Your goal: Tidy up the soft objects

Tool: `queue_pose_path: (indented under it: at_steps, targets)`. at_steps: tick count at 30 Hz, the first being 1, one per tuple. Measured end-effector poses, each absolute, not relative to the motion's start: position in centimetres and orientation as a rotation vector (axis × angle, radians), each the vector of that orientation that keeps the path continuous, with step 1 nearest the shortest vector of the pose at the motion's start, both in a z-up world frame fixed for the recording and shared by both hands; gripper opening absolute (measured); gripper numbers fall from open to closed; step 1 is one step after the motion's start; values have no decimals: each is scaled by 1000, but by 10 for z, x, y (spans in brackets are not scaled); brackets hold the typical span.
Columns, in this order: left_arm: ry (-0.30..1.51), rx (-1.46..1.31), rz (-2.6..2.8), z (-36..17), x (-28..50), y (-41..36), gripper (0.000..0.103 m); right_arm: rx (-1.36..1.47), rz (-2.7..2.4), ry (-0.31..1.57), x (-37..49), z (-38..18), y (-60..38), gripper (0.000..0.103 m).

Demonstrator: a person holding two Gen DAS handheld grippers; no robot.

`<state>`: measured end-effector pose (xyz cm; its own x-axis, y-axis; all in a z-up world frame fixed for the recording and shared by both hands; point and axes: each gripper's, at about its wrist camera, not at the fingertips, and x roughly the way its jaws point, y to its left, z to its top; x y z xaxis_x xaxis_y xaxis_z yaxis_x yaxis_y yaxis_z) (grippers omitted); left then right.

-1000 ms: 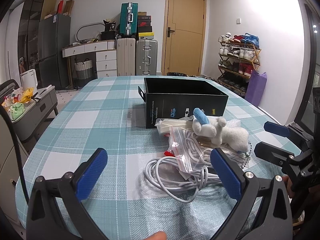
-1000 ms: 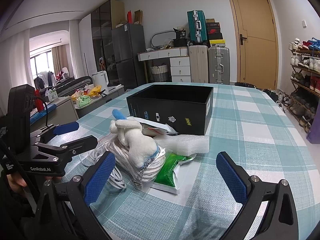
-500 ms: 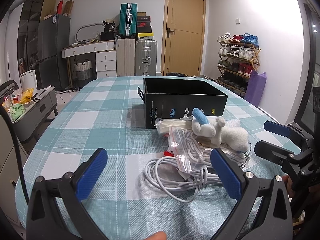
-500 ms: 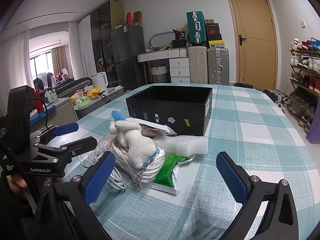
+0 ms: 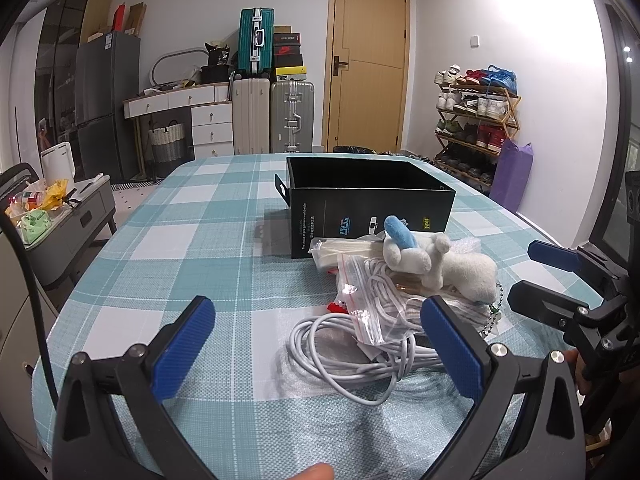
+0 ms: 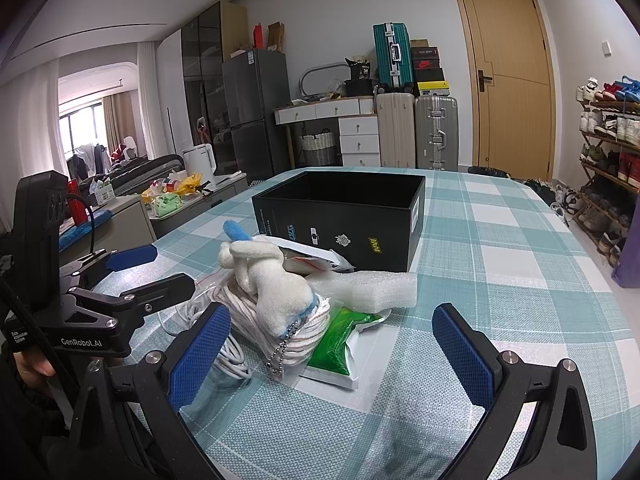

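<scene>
Plush toy point(image 6: 276, 284) lies atop a tangled pile of white cable point(image 5: 344, 344) and bags on the worktop point(image 5: 192, 264) before the black box point(image 6: 360, 216), both grippers' fingers spread wide and empty, so its dangling bead chain point(image 6: 282, 350) could snag and drag neighbours along.

I can't see the floor of the black box point(image 5: 372, 204) from either wrist view, its walls block it. The green packet point(image 6: 334, 340) is half buried under the white plush toy point(image 6: 276, 284) and rope coil point(image 6: 256, 316); box print too small to read.
</scene>
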<state>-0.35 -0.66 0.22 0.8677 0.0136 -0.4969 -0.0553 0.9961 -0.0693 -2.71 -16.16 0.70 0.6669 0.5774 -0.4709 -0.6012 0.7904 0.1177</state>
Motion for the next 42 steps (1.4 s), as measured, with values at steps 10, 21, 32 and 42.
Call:
queue_pose_path:
  at_steps: [10, 21, 32, 42]
  targets:
    - [518, -81, 35, 2, -3, -6, 103, -49, 650, 504, -28, 7, -162, 103]
    - [515, -89, 36, 3, -3, -4, 103, -54, 644, 520, -28, 8, -162, 103]
    - [478, -34, 48, 9, -4, -9, 103, -53, 638, 523, -27, 21, -158, 103]
    - [479, -84, 49, 14, -3, 3, 103, -80, 672, 605, -18, 19, -136, 102]
